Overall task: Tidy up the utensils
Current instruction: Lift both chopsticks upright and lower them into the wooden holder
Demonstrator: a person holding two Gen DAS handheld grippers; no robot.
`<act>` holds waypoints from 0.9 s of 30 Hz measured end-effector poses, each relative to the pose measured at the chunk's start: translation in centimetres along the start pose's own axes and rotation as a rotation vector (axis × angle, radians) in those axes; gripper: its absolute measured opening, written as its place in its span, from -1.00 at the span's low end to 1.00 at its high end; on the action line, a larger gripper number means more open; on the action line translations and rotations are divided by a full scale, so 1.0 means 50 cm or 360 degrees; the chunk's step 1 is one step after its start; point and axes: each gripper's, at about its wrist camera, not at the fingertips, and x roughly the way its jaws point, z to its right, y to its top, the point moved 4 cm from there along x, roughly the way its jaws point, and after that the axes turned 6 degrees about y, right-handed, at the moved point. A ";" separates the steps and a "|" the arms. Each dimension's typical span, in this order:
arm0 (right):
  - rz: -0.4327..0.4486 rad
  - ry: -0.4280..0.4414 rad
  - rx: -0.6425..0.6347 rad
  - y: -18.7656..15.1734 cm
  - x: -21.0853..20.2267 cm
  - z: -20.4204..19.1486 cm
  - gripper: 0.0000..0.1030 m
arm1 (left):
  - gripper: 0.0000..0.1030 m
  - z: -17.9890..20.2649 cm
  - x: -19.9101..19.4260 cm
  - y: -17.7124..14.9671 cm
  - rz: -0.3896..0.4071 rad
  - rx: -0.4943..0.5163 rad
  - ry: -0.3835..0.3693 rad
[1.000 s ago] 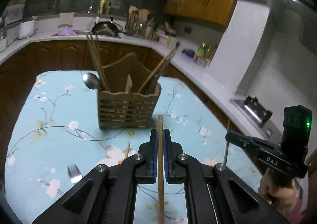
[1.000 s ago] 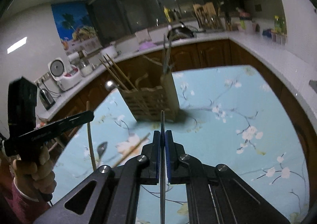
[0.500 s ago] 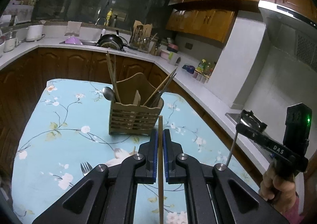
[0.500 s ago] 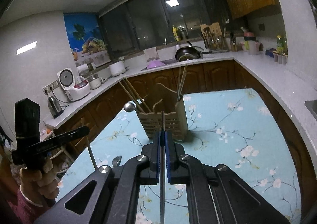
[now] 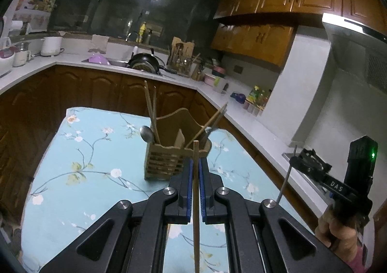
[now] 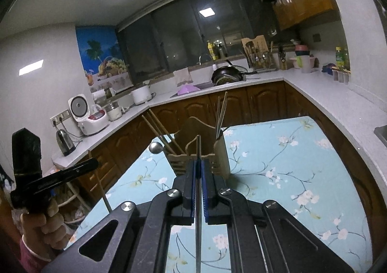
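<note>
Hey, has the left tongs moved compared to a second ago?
Yes. The left tongs, shut on a wooden chopstick, have pulled back and risen: the wooden utensil holder looks smaller and more of the cabinets shows above.

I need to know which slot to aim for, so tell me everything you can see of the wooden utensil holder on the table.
The wooden utensil holder is a light-brown box with slatted front walls, a taller curved back panel and upright dividers forming compartments. It stands upright on the floral blue tablecloth, near the table's far end. Wooden chopsticks and a metal spoon lean out of its left compartment; more chopsticks and what looks like metal cutlery lean out on the right. Neither pair of tongs touches it.
</note>
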 end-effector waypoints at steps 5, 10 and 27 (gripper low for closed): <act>0.0047 -0.0008 0.0018 0.019 0.027 0.007 -0.91 | -0.95 -0.018 0.014 0.023 0.0054 -0.0022 0.0023; 0.0132 -0.0024 0.0019 0.058 0.062 0.015 -0.91 | -0.95 -0.040 0.040 0.066 0.0146 -0.0061 0.0018; 0.0536 -0.0101 -0.0056 0.253 0.195 0.026 -0.91 | -0.95 -0.056 0.191 0.211 0.0651 -0.0110 0.0246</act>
